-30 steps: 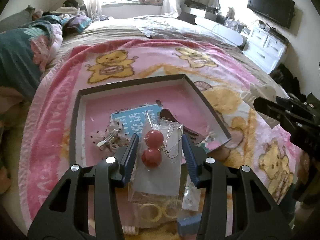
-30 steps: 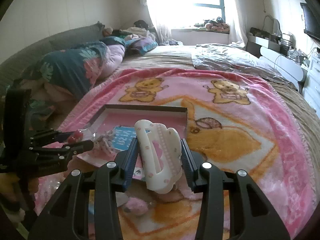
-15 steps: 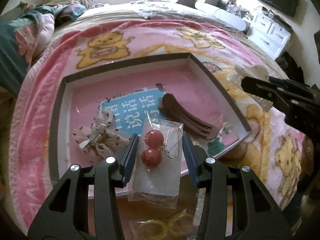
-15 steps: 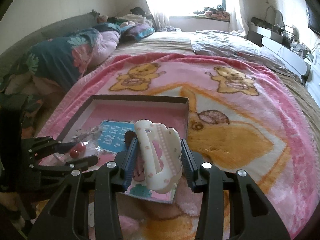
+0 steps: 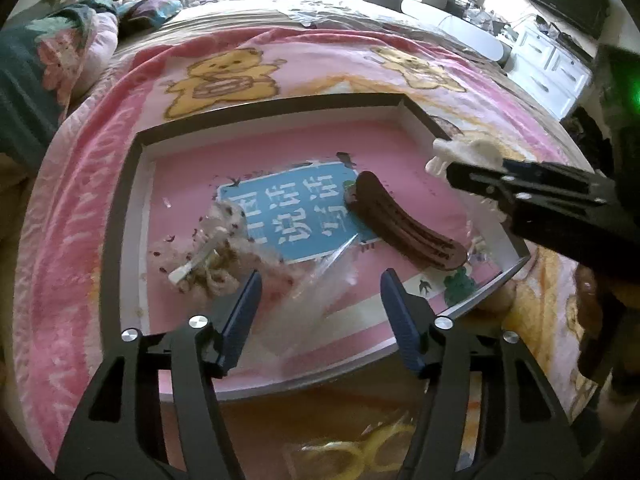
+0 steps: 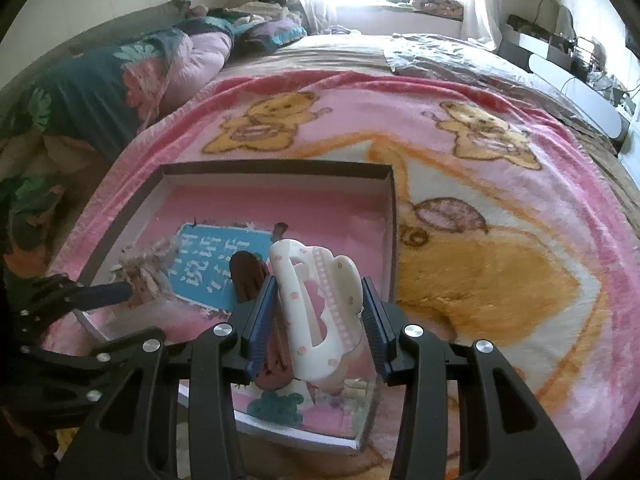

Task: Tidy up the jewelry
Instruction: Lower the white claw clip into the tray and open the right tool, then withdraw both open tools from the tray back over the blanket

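A clear plastic packet [image 5: 320, 280], blurred, lies in the shallow pink-lined box [image 5: 280, 108] on the bear-print blanket [image 6: 500, 240], between our left gripper [image 5: 320, 304]'s wide-spread, empty fingers. Beside it we see a brown hair clip [image 5: 400, 220] and a frilly barrette [image 5: 208, 252]. Our right gripper [image 6: 316, 316] clamps a white claw clip [image 6: 320, 304] above the box.
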Tool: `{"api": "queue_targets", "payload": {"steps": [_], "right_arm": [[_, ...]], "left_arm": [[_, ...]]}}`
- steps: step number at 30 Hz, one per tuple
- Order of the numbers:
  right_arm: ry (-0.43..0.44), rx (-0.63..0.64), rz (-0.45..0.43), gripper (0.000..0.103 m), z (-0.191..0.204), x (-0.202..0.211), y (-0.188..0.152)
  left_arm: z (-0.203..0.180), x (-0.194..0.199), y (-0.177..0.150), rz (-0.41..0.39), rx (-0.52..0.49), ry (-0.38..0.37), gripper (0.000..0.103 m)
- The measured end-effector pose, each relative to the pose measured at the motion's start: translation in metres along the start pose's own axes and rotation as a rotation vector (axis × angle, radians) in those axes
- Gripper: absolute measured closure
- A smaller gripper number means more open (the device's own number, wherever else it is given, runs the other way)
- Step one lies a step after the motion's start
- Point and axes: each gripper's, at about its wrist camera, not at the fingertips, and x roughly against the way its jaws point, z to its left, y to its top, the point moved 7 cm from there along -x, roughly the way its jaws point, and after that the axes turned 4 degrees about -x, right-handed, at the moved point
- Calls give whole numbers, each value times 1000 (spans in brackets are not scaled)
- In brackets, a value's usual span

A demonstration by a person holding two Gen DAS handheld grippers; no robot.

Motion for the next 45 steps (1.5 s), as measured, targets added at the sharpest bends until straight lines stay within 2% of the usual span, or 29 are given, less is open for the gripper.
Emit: {"api": "queue_targets", "payload": {"steps": [9,10,16,21,25,27,29,44,45], "right_arm": [[17,11,31,62,11,-13,-10],[15,12,30,61,11,-13,-11],[23,5,12,53,10,0,-13],[41,-9,-25,38,9,23,-13],[33,-1,-64,31,7,43,-14],[37,-10,-90,21,7,56,-14],[47,-24,-109,18,7,67,-14],[32,-23,-244,15,5,153,-16],[31,-22,-253,12,6,159,-16]], "left_arm": [[9,29,-9,-35,31,5,34],[10,31,-10,-35,40,9,30],[8,45,-12,-53,70,1,26],[7,59,-12,-78,90,2,22],[6,70,-12,-97,106,-3,19],[5,77,-13,-108,110,0,16],[4,85,-13,-118,112,3,15],[-2,143,-9,-218,132,21,10],[-2,148,-9,-226,133,21,10]]}}
